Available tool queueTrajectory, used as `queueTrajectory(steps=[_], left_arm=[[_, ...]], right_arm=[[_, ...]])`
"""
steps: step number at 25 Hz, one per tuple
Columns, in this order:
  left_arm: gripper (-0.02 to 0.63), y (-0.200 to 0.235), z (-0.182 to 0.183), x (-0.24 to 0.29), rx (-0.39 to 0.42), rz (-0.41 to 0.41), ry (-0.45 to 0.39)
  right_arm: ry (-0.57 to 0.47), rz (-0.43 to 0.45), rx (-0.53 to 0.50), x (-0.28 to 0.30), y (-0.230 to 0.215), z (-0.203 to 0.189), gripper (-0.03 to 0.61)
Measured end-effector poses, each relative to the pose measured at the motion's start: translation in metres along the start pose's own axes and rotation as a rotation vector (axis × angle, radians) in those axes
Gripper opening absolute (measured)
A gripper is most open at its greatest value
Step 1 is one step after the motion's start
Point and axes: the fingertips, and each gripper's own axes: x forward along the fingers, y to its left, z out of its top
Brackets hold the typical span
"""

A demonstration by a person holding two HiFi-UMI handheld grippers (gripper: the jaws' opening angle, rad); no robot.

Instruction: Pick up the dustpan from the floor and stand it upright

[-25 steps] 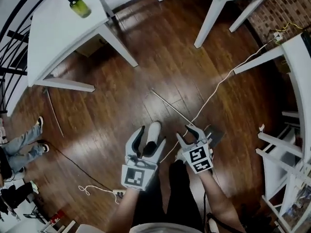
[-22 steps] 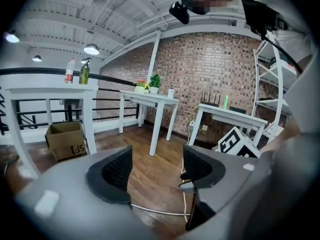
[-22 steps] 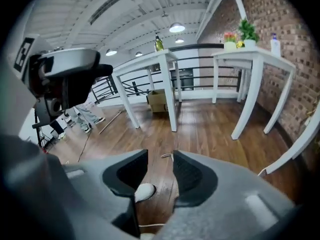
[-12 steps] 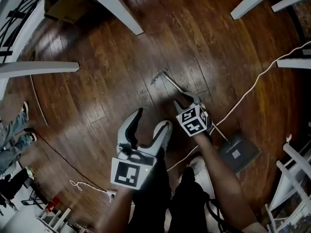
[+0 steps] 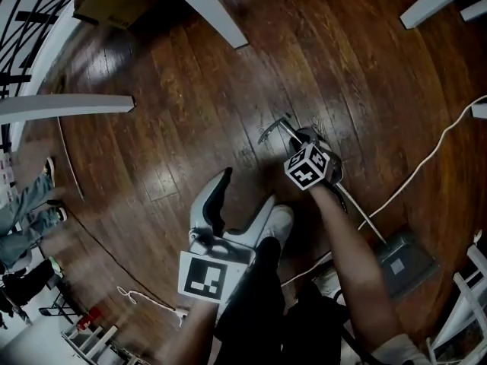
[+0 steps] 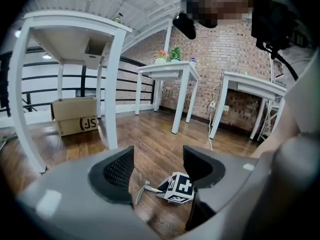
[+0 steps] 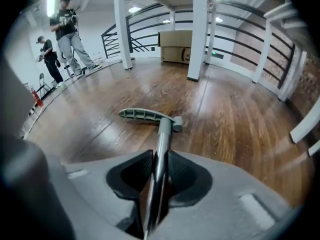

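Observation:
The dustpan lies flat on the wooden floor, its grey pan (image 5: 402, 263) at the lower right of the head view. Its thin metal pole (image 5: 358, 207) runs up-left to a grey T-grip (image 5: 272, 130). My right gripper (image 5: 304, 138) is down on the pole just behind that grip. In the right gripper view its jaws (image 7: 159, 159) are closing, with the pole (image 7: 163, 134) pinched between the pads and the T-grip (image 7: 145, 115) just ahead. My left gripper (image 5: 243, 200) hangs open and empty to the left, apart from the dustpan. The left gripper view (image 6: 157, 166) shows nothing between its pads.
White table legs (image 5: 205, 6) (image 5: 68, 106) stand at the top and left. A cardboard box (image 5: 114, 6) sits under a table. A white cable (image 5: 426, 166) crosses the floor to the right of the pole. Other people (image 7: 67, 29) stand far off by the railing.
Both grippers have dropped toward the floor. The right one has reached the pole near the T-grip and closed on it. The left stays open.

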Motion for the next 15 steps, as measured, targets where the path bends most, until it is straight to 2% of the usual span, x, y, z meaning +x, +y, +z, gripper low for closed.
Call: queueTrajectory(steps=[3,5,8,11,15], left_arm=[[0.326,-0.015,0.04,-0.009,-0.019,0.003,-0.02],[0.312,-0.038,0.08,-0.021,-0.028,-0.019,-0.044],[0.308,-0.086,0.151,-0.043,-0.052,-0.089,-0.087],[0.307,-0.158,0.221,-0.07,-0.038,-0.159,-0.106],[0.298,-0.284,0.29,-0.106,0.025,-0.312,-0.102]], right_arm=[[-0.085,0.003,0.053,-0.067,-0.004,0.027,0.078],[-0.18,-0.013,0.096,-0.149,-0.016,0.051,0.074],[-0.262,-0.114,0.149,-0.291,-0.04,0.066,0.069],[-0.293,-0.223,0.23,-0.431,-0.06,0.043,0.069],[-0.317,-0.398,0.372,-0.595,-0.087,-0.028,0.067]])
